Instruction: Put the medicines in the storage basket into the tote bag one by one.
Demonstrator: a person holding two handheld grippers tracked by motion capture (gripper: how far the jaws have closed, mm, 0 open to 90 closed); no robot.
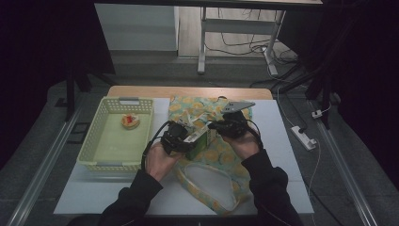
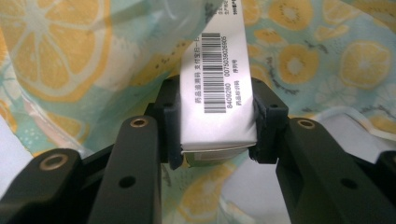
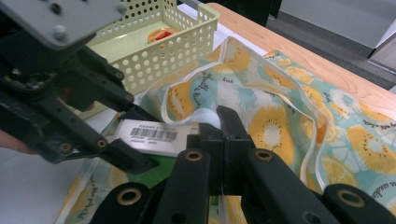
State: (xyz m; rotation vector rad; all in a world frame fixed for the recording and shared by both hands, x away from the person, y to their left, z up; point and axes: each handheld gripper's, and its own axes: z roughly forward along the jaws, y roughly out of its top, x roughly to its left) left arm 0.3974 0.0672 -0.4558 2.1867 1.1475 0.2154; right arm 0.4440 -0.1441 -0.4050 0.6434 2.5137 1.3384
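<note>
The left gripper [image 2: 217, 123] clamps the short end of the white barcoded box [image 2: 219, 84], whose long axis points away into the lemon-print bag [image 3: 280, 116], its rim pinched shut by the right gripper [image 3: 223, 135] alongside.

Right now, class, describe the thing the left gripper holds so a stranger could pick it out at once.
Start at the lemon-print bag spread over the middle of the table, right of the green basket. Above the bag, the left gripper clamps a small box. Unlike the soft patterned cloth around it, the box is stiff, white on top with a black barcode, green below.
</note>
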